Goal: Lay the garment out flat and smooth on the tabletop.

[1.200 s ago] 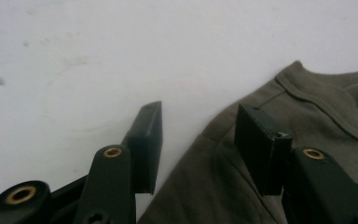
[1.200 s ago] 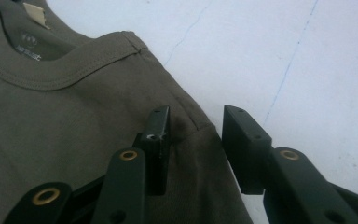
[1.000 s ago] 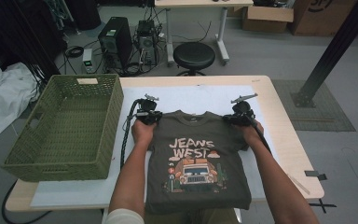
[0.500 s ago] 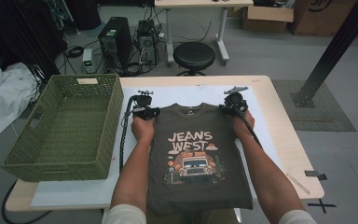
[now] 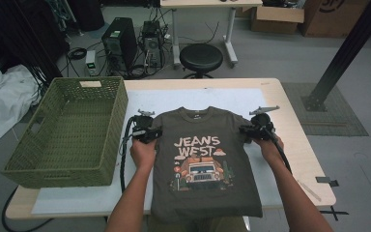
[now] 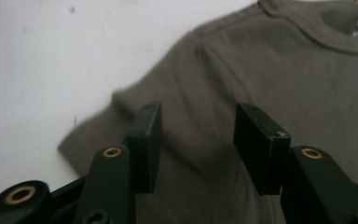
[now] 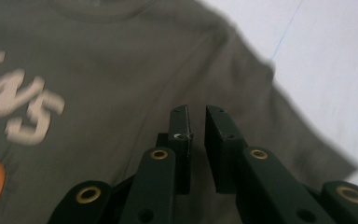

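A person is working two hand-held grippers at the sleeves of a brown T-shirt (image 5: 205,162) lying flat on a table.

The shirt's hem is hanging over the near edge of the table (image 5: 297,145), its collar pointing away. The left gripper (image 6: 198,140) is hovering half-open over the left sleeve, gripping nothing; its jaws have just been closing slightly. The right gripper (image 7: 196,135) is narrowing to a slim gap above the right sleeve, no cloth between its jaws. Pinching too shallowly could be missing the fabric, or dragging the overhanging shirt off. A green wicker basket (image 5: 67,135) is sitting farther left.
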Demonstrator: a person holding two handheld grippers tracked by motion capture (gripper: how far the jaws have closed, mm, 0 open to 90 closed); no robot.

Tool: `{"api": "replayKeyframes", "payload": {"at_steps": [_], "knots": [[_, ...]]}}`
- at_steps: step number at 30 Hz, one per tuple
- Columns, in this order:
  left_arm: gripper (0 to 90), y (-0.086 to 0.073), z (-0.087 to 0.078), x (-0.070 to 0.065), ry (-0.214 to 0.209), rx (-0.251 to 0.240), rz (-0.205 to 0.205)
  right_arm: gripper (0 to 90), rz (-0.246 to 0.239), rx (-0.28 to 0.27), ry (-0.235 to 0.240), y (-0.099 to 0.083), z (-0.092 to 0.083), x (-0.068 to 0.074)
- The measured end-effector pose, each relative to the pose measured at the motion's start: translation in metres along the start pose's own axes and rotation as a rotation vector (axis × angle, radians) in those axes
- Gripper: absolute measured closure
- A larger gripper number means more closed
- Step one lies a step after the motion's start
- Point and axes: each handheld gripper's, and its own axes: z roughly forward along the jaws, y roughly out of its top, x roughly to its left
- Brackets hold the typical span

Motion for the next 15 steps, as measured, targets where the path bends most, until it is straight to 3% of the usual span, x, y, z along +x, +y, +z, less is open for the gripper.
{"api": "replayKeyframes", "payload": {"at_steps": [2, 4, 6, 8, 10, 12, 15], "knots": [[53.9, -0.007, -0.003, 0.001, 0.007, -0.03, 0.015, 79.6, 0.007, -0.009, 0.008, -0.011, -0.004, 0.003], [54.5, -0.01, -0.006, 0.001, 0.031, -0.032, 0.034, 78.9, 0.007, -0.02, -0.017, -0.02, -0.012, 0.005], [53.8, -0.013, -0.007, 0.004, 0.028, -0.047, 0.03, 76.6, -0.011, -0.043, -0.054, -0.031, -0.02, 0.006], [52.8, -0.013, -0.011, 0.004, 0.046, -0.033, 0.004, 74.2, 0.026, -0.061, -0.054, -0.038, -0.027, 0.003], [52.0, -0.013, -0.016, 0.002, 0.02, -0.043, -0.014, 76.2, 0.06, -0.094, -0.068, -0.042, -0.036, -0.002], [52.1, -0.015, -0.018, -0.001, 0.019, -0.055, 0.016, 76.4, 0.086, -0.132, -0.056, -0.041, -0.042, -0.005], [52.5, -0.019, -0.015, -0.003, 0.037, -0.03, 0.038, 76.2, 0.056, -0.123, 0.002, -0.035, -0.037, 0.0]]}}
